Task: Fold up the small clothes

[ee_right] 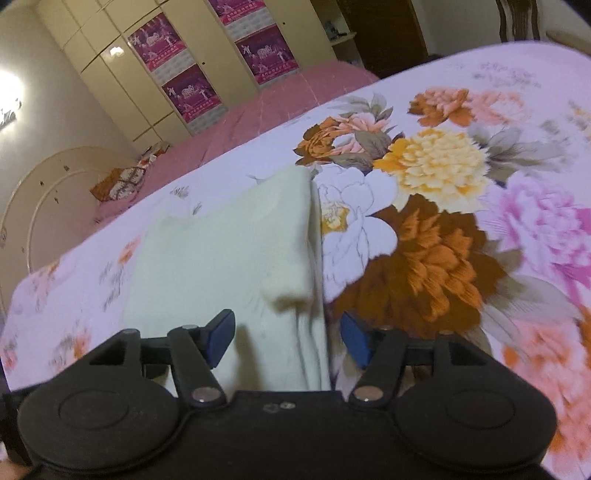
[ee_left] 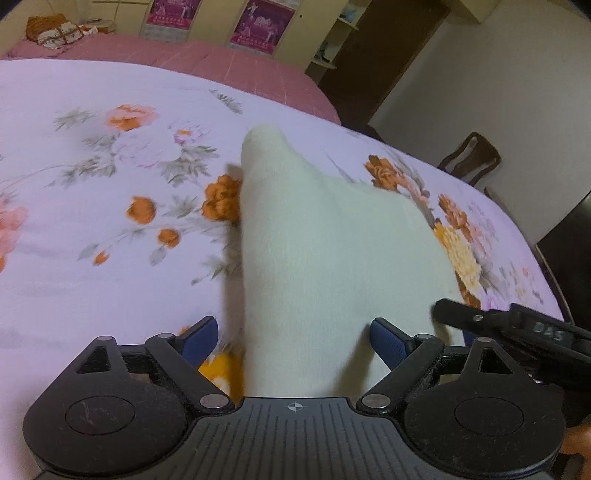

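A small cream-white garment [ee_left: 317, 236] lies on the flowered bedsheet [ee_left: 92, 192] and runs away from me. My left gripper [ee_left: 295, 336] is open, its blue pads spread on either side of the garment's near end. In the right wrist view the same garment [ee_right: 229, 243] lies folded, its straight edge to the right. My right gripper [ee_right: 286, 338] is open, its blue pads either side of that near edge. The right gripper's black body [ee_left: 517, 332] shows at the right of the left wrist view, close beside the left one.
A pink quilt [ee_left: 207, 62] covers the far part of the bed, with a folded patterned bundle [ee_left: 55, 29] on it. Wardrobes with magenta posters [ee_right: 177, 66] stand behind. A wooden chair [ee_left: 472, 158] and dark furniture [ee_left: 569, 236] stand beyond the bed's right edge.
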`<action>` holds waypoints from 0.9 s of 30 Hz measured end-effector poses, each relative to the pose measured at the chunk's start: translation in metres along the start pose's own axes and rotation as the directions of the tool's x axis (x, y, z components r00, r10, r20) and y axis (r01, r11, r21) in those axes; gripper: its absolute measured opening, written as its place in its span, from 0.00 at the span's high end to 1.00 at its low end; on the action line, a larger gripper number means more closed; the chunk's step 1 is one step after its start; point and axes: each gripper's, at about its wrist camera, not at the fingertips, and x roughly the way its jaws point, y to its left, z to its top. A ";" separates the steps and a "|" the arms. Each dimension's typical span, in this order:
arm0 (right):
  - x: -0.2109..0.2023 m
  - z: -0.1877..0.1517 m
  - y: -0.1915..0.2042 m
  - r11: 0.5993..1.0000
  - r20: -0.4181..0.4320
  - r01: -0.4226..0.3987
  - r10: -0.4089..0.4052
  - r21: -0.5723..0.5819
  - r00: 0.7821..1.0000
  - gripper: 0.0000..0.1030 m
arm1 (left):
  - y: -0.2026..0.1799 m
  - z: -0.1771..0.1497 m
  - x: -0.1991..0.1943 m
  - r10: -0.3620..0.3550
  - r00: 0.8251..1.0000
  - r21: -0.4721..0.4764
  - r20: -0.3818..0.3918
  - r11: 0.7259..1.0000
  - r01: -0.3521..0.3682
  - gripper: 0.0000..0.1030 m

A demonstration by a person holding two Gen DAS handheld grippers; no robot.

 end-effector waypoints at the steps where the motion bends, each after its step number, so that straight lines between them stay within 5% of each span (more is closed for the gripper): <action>1: 0.006 0.002 -0.005 1.000 -0.009 -0.014 0.014 0.015 1.000 0.38 | -0.001 0.002 0.003 -0.012 1.000 0.001 0.002 1.000 0.012 0.15; 3: 0.017 0.004 -0.015 0.996 -0.028 -0.065 0.067 0.066 0.997 0.37 | -0.003 0.003 0.007 -0.026 1.000 0.010 0.008 1.000 0.026 0.16; 5: 0.023 0.004 -0.019 0.988 -0.042 -0.130 0.134 0.089 0.990 0.55 | -0.005 0.002 0.008 -0.024 0.999 0.015 0.027 1.000 0.024 0.31; 12: 0.022 0.004 -0.010 0.980 -0.028 -0.181 0.184 0.079 0.982 0.70 | -0.002 0.008 0.002 -0.056 0.997 -0.076 0.044 0.995 0.059 0.64; 21: -0.014 0.021 0.045 0.956 0.027 -0.291 0.292 -0.016 0.956 0.72 | 0.014 0.029 -0.069 -0.073 0.986 -0.054 0.150 0.995 0.082 0.71; 27: -0.010 0.011 0.119 0.922 0.004 -0.380 0.381 -0.070 0.925 0.72 | 0.072 0.037 -0.141 0.009 0.973 -0.068 0.229 0.998 0.007 0.71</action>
